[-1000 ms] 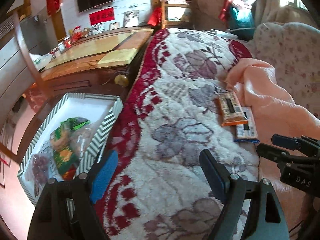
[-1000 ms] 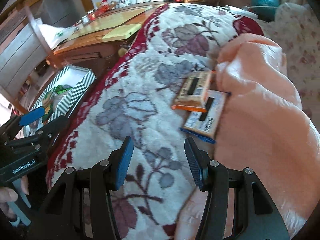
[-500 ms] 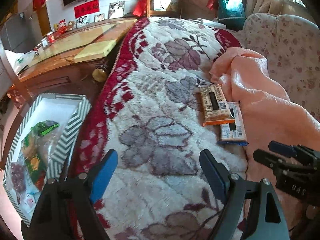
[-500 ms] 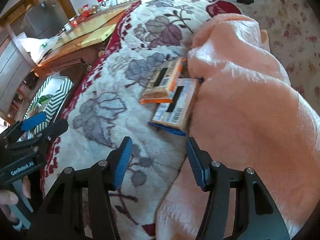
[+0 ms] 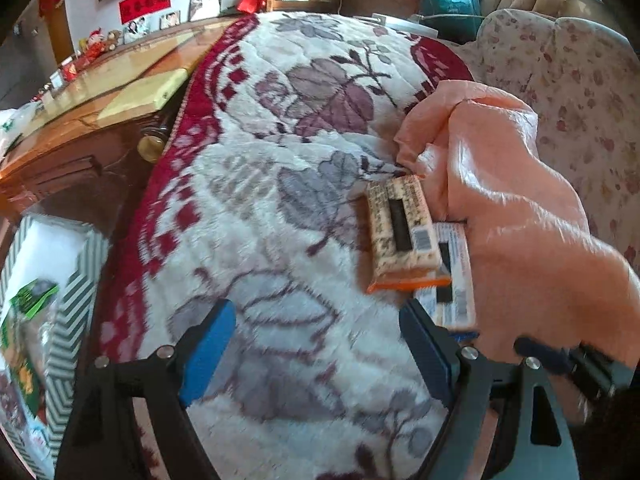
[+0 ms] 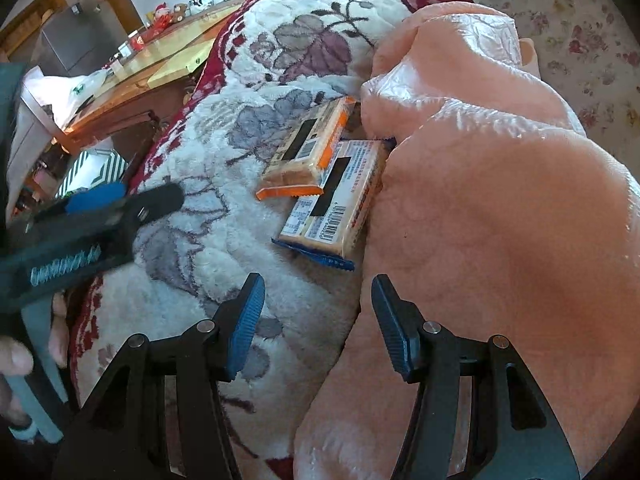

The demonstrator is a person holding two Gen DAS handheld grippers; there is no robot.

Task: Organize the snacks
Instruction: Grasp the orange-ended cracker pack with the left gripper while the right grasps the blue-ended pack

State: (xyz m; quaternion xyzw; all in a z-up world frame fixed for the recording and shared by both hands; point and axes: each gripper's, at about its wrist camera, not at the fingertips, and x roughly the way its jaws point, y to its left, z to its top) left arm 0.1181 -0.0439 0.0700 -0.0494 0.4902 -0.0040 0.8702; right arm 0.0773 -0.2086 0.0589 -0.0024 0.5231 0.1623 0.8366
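Observation:
Two cracker packets lie side by side on the flowered blanket against a peach blanket. The orange-edged packet partly overlaps the blue-edged packet. My left gripper hovers open just short of the orange packet, nothing between its pads. My right gripper stands open just below the blue packet, empty, its right finger over the peach blanket. The left gripper's body shows at the left of the right wrist view, held by a hand.
A zigzag-patterned tray holding bagged snacks sits low at the left, beside the bed edge. A wooden table stands behind it. A flowered sofa back rises at the right.
Both grippers have moved closer to the two packets. The left one swung right, away from the tray, so the packets sit nearer its pads. The right gripper's jaws stand slightly wider.

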